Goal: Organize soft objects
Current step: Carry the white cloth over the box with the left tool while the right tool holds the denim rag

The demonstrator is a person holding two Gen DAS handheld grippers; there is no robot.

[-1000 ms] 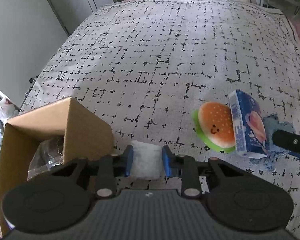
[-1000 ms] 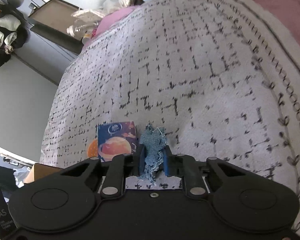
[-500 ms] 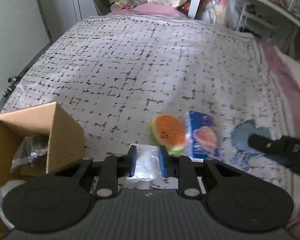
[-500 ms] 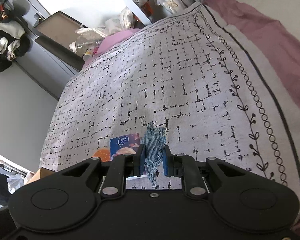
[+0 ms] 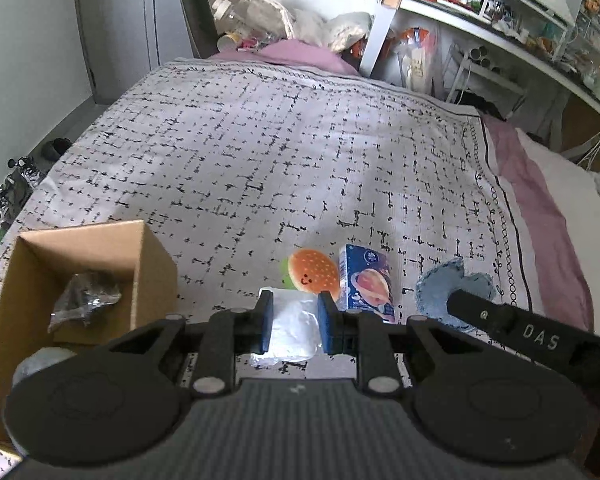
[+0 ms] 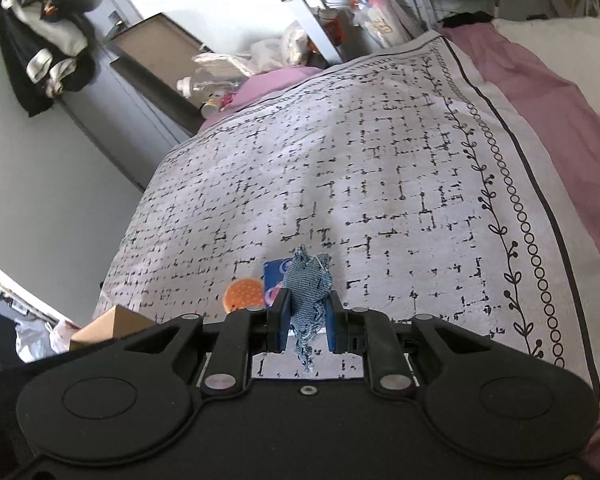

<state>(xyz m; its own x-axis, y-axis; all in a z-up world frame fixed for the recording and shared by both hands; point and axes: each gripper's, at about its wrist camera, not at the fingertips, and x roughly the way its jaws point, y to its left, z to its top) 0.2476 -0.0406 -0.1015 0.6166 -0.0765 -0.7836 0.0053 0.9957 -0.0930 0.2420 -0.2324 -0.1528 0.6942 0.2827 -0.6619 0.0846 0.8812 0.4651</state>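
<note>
Nearest the left wrist camera, a white soft packet [image 5: 290, 330] is clamped between the blue pads of the left tool [image 5: 293, 322]; both the packet and the tool have been raised off the bed since a second ago, the jaws having narrowed slightly onto it. In the right wrist view, a frayed denim scrap [image 6: 308, 290] is pinched in the right tool [image 6: 307, 322], likewise lifted higher above the bedspread [image 6: 380, 184]. Two soft items are thus judged ready to be carried to the open cardboard box [image 5: 152, 264] at the left. Only the left view shows the box interior, where a crumpled wrapper [image 5: 85, 298] lies, and the denim's spread. Just beyond, a burger plush [image 5: 314, 271] and a blue carton [image 5: 366, 284] remain touching on the bed.
</note>
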